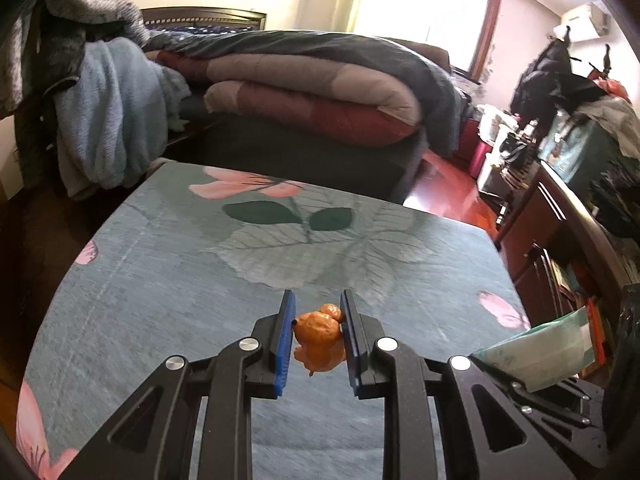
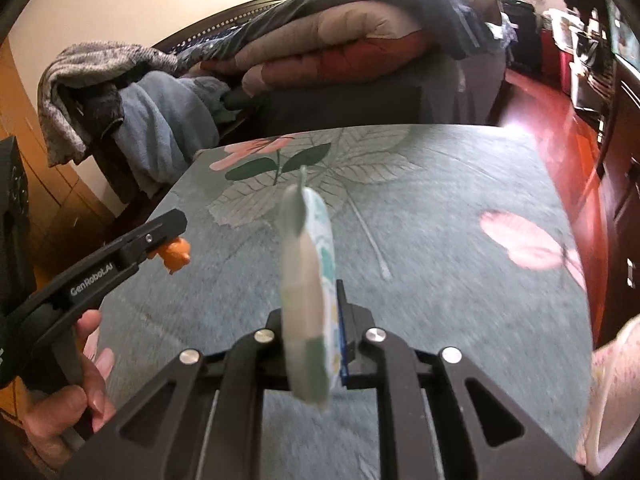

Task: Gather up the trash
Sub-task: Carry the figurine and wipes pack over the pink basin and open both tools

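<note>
Two grippers [image 1: 318, 338] [image 2: 316, 332], one orange scrap [image 1: 320, 340], one green-and-white packet [image 2: 310, 280], one table [image 1: 160, 280].

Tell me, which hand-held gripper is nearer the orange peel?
Left. The left hand-held gripper is shut on the orange peel; the right hand-held gripper holds a wrapper off to its right.

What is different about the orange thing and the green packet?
The orange lump is small, wrinkly and rounded; the green-and-white packet is flat, smooth and longer. The lump sits in the left tongs; the packet stands on edge in the right tongs. Both are held above the flowered table.
</note>
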`<state>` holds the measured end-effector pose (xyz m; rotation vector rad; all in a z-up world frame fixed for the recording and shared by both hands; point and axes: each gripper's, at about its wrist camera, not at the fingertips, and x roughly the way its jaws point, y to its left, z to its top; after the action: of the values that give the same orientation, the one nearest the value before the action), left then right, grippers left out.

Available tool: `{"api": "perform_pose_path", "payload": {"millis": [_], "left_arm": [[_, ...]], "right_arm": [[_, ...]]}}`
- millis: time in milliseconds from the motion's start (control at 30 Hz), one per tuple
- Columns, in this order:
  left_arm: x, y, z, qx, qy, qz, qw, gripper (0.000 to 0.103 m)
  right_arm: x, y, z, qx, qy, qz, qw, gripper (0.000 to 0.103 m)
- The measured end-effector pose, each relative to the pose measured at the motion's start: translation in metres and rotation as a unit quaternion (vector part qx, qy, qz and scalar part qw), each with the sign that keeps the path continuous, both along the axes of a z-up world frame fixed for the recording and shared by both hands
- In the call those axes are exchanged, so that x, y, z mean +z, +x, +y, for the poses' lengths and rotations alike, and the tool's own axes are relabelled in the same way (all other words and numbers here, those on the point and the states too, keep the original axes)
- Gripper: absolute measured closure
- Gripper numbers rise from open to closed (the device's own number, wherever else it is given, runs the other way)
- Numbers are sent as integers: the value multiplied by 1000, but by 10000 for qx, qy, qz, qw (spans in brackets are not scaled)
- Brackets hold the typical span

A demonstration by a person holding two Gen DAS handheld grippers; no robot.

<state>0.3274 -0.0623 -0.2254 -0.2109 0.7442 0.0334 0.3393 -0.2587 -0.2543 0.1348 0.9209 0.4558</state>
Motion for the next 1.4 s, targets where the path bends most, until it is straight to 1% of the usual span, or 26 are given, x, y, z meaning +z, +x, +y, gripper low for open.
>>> {"api": "perform_pose_path", "payload": {"millis": [300, 467, 600, 767, 1000, 1300, 1400], "left_arm": [[15, -15, -69, -705, 61, -127, 9974, 80], [22, -21, -110, -1093, 71, -187, 9938, 80], [26, -24, -146, -1443, 76, -216, 9893, 80], [29, -28, -195, -1943, 85, -274, 9805, 80], [25, -32, -266, -2650, 104, -240, 9639, 80], [21, -35, -333, -3335, 135, -279, 9423, 80], [13, -32, -355, -3560, 87, -180, 9343, 80]], "right_arm": [[5, -46, -72, -695, 16, -48, 9976, 89], [8, -71, -113, -1042, 46, -101, 9945, 89], [9, -89, -148, -1336, 86, -132, 9909, 89], [7, -108, -198, -1800, 114, -140, 9835, 88], [3, -131, -256, -2382, 89, -126, 9711, 88], [-8, -147, -314, -2978, 14, -48, 9546, 88], [-17, -148, -331, -3182, -24, 20, 9480, 88]]}}
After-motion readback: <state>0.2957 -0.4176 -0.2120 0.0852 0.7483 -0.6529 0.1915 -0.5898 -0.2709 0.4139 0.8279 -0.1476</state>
